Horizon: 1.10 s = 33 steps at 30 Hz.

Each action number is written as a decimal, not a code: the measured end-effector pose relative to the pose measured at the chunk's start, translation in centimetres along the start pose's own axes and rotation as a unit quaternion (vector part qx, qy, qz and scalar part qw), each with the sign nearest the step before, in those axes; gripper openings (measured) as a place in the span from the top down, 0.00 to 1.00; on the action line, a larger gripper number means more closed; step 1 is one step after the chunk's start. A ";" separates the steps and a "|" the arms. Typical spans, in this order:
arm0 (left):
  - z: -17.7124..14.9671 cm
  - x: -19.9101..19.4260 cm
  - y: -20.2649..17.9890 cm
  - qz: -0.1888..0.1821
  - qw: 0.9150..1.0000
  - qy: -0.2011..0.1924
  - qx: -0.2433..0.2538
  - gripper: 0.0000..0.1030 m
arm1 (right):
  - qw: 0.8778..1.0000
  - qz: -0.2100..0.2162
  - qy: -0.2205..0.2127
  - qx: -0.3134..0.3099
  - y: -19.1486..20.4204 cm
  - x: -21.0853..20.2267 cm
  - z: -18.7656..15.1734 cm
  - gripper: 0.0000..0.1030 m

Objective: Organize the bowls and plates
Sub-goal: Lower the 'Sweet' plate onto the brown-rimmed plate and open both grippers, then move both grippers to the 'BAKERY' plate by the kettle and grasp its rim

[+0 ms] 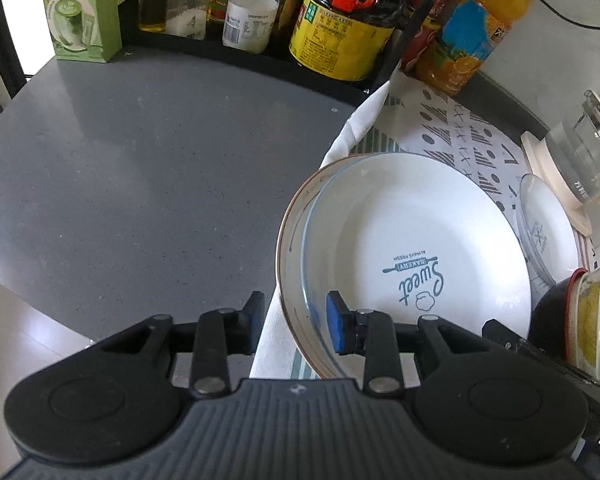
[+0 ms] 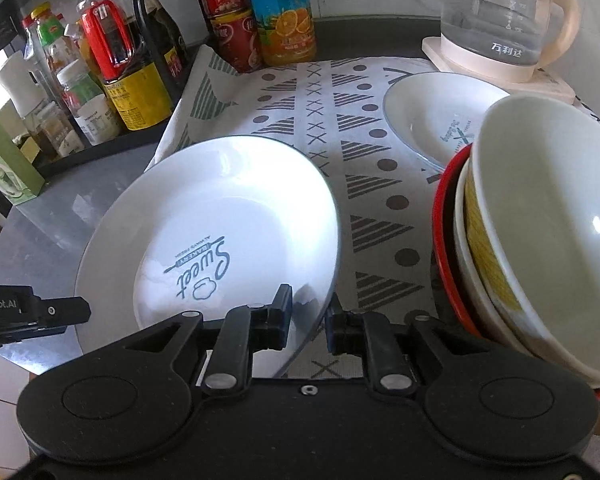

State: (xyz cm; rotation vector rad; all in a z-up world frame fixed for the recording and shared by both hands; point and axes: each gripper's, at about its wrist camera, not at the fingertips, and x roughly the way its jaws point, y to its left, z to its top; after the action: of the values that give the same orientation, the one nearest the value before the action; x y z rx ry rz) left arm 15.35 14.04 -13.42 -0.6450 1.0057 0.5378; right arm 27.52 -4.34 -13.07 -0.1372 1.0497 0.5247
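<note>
While the large "Sweet Bakery" plate [image 2: 220, 216] hangs half off the patterned cloth [image 2: 364, 168], over the grey speckled bench [image 1: 140, 168], we judge it the thing most likely to slip. In the left wrist view our left tongs [image 1: 296, 320] straddle its near rim, one blue pad inside the well and one outside, spread and not yet pressing. In the right wrist view our right tongs [image 2: 308, 320] sit at the same plate's near edge on the other side, also spread, and we cannot tell whether either finger touches the glaze.

The risk is plain: glazed porcelain is smooth and a thin sloping rim gives little to bite, so a shallow or lopsided pinch could let the plate swing and knock the bench. The loose cloth could also drag along with it.

Just right of the big plate leans a stack of bowls [image 2: 540, 240], a cream bowl with a yellow band nested in a red-rimmed one, tilted and easily bumped. Beyond the big plate lies a smaller white plate [image 2: 432, 120], and behind that a glass kettle [image 2: 500, 20] on its cream base.
</note>
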 end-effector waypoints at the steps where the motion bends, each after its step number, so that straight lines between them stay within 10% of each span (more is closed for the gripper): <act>1: 0.0 0.2 0.0 0.005 1.000 0.002 0.000 0.70 | 1.000 -0.001 0.001 -0.001 0.1 0.1 0.0 0.83; 16: 2.9 -0.3 0.0 0.008 1.000 0.008 0.000 0.67 | 1.000 0.007 0.019 -0.021 0.8 -0.7 1.7 0.68; 33: 8.7 -3.1 -5.1 -0.012 0.997 -0.042 0.059 0.17 | 0.997 0.010 -0.070 0.026 -0.5 -4.5 7.9 0.18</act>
State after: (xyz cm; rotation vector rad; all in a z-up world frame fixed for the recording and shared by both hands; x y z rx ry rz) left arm 22.56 16.25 -6.07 -0.5253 0.9416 0.4775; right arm 32.30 -3.55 -5.31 -0.0426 0.9280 0.5173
